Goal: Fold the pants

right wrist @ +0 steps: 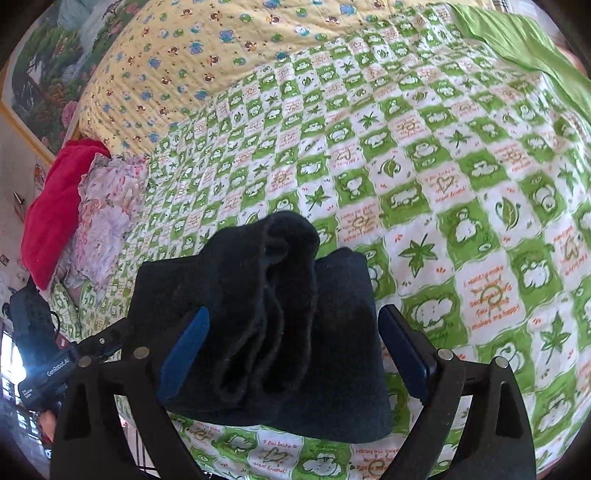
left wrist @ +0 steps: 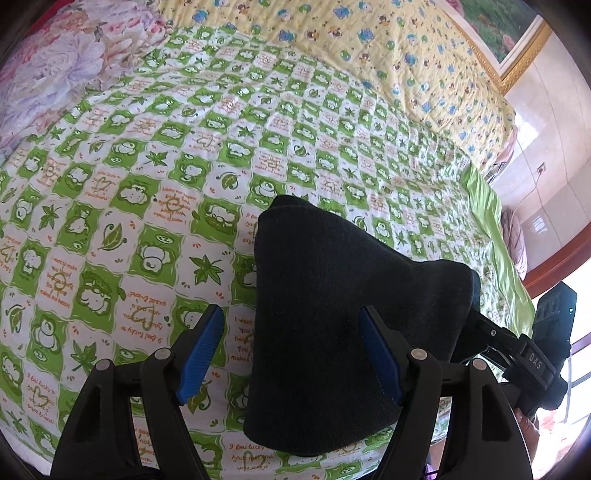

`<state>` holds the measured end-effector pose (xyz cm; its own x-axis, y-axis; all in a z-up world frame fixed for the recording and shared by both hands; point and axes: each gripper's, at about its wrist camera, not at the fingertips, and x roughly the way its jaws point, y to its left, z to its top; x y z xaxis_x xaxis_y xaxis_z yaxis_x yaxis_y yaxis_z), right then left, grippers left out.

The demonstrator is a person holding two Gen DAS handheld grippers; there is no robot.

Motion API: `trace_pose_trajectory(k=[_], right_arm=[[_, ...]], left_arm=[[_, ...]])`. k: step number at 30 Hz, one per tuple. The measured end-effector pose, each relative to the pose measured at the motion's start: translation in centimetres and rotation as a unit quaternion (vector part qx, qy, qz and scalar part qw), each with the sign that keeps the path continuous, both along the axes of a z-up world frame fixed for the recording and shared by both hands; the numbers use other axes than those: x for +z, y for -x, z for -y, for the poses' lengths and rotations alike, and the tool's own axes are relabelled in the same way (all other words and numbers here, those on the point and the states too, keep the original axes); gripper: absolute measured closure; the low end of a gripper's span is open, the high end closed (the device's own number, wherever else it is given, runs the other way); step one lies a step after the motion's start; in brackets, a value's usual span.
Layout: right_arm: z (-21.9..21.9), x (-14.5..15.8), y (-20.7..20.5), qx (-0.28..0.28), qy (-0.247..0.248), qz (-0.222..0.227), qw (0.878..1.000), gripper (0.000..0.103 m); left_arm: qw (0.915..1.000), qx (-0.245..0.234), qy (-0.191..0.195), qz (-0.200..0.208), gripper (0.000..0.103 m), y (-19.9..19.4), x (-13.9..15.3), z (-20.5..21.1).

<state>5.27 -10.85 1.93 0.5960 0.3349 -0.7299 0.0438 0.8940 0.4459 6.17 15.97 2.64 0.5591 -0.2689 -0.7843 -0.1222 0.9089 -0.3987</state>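
The dark navy pants lie folded into a compact stack on the green-and-white checked bedsheet. My left gripper is open above the stack's left edge, its blue pads wide apart. In the right wrist view the pants show their layered folded ends, and my right gripper is open with one finger on each side of the stack. The right gripper also shows in the left wrist view, at the stack's right end.
A yellow cartoon-print quilt lies at the far side of the bed. A floral quilt and a red cloth lie at one end. A framed picture hangs on the wall. The bed edge is near me.
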Motion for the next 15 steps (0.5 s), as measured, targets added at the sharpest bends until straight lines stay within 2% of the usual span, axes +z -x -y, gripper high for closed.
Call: trace_pose_trajectory(k=[4,7,9,15], right_arm=[[-0.2,-0.5,0.2,0.007,0.018,0.001,1.000,0.013],[0.3,-0.9,0.3,0.003,0.016,0.001,1.000,0.021],[0.8,-1.1,0.3,0.001,0.008,-0.002,1.000,0.031],[1.4,-1.8,0.6,0.021,-0.003,-0.007,1.000,0.038]], left_arm=[[1.0000,-0.006,-0.001,-0.007,0.028,-0.5,-0.5,0.6],[0.9999,-0.011,-0.001,-0.009,0.027,-0.7,-0.7,0.8],[0.9999,-0.013,-0.001,-0.011,0.027,-0.8,-0.8,0.9],[0.9997,-0.018,0.002,-0.017,0.024,-1.3,-1.3,1.2]])
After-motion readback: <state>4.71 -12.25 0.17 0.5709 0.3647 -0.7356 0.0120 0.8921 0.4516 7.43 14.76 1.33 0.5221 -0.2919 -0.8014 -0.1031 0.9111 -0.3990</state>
